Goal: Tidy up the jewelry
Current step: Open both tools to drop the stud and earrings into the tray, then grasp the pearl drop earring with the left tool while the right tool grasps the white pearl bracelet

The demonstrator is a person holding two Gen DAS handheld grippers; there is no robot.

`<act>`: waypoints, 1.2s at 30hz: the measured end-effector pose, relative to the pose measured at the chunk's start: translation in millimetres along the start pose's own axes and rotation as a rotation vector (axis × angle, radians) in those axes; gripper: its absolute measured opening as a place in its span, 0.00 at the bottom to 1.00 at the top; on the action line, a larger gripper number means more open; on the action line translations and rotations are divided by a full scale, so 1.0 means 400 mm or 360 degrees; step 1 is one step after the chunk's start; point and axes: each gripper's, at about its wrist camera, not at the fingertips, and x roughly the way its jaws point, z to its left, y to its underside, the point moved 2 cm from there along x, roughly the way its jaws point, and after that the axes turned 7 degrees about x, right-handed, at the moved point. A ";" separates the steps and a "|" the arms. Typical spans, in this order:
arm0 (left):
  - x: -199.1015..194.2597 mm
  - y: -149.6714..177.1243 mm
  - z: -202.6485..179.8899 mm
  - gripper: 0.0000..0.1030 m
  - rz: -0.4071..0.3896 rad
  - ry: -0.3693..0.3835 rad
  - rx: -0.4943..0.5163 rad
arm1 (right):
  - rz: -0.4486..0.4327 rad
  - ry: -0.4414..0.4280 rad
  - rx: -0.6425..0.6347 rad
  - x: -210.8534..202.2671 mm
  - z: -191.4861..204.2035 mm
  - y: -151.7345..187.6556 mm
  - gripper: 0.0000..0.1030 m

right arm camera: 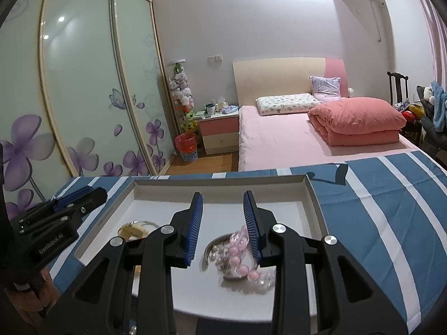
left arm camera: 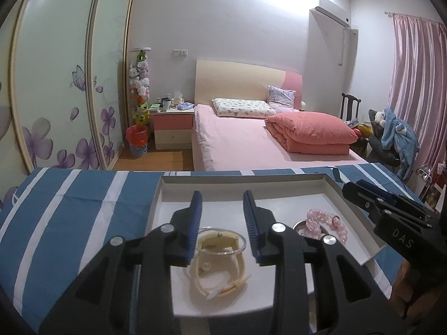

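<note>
A shallow white tray (left arm camera: 243, 180) lies on a blue-and-white striped cloth. In the left wrist view, my left gripper (left arm camera: 222, 203) is open and empty above a clear bangle and yellowish bracelets (left arm camera: 220, 254) at the tray's near left. A pink bead bracelet with a silver bangle (left arm camera: 321, 224) lies to the right. In the right wrist view, my right gripper (right arm camera: 222, 203) is open and empty above the pink beads (right arm camera: 237, 254); the tray (right arm camera: 220, 184) and the yellowish bracelets (right arm camera: 134, 230) show too.
The striped cloth (left arm camera: 83, 201) covers the work surface. Beyond it stand a pink bed (left arm camera: 251, 136), a nightstand (left arm camera: 173, 128), a red bin (left arm camera: 137, 139) and sliding wardrobe doors (left arm camera: 61, 83). The right gripper's body (left arm camera: 391, 212) is at the tray's right edge.
</note>
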 end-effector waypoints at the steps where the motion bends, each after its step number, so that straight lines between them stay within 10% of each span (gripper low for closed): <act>1: -0.014 0.005 0.003 0.32 0.0000 0.0004 0.0003 | 0.0014 -0.0003 -0.0003 -0.005 0.003 0.005 0.31; 24: -0.276 0.336 -0.148 0.45 0.0440 0.0390 0.0184 | 0.0364 0.0021 -0.0074 -0.239 -0.006 0.246 0.37; 36: -0.230 0.362 -0.203 0.42 0.0626 0.0340 0.0231 | 0.0356 0.0019 -0.0044 -0.258 -0.017 0.256 0.38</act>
